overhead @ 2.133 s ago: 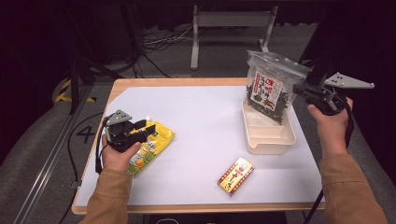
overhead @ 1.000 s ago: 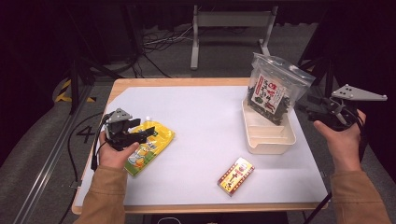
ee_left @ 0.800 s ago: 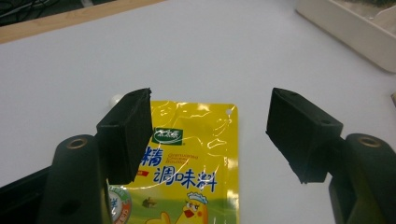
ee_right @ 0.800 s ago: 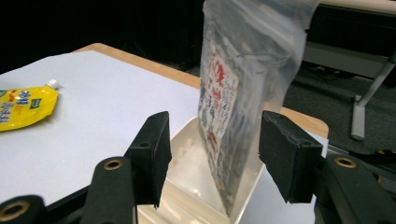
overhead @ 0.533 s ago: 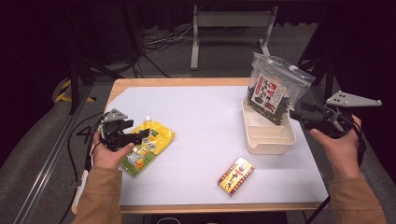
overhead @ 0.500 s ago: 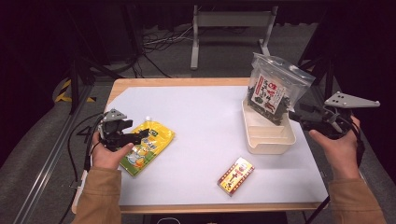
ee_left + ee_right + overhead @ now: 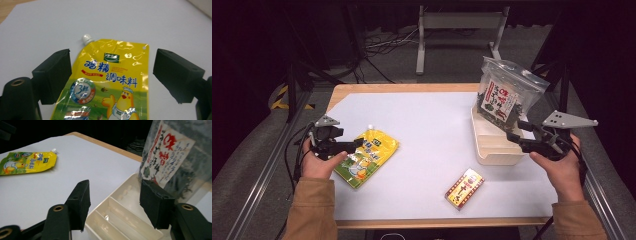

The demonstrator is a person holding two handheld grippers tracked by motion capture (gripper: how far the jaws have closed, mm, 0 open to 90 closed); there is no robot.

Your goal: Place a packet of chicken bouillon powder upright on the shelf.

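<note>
Yellow glossy spouted seasoning pouch (image 7: 366, 155): laid flat at the white table's (image 7: 427, 130) 9 o'clock, long axis toward 1 o'clock, white spout farthest. Left gripper (image 7: 353, 145) was positioned nearest, jaws just widened, pouch straddled but not pressed. Right gripper (image 7: 516, 140) was parted, empty.

The yellow pouch (image 7: 110, 82) runs off the bottom edge — the seaweed bag (image 7: 175, 157) off the top.

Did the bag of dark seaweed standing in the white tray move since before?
No. The seaweed bag stands in the far end of the white tray, same spot against the table's far edge.
</note>
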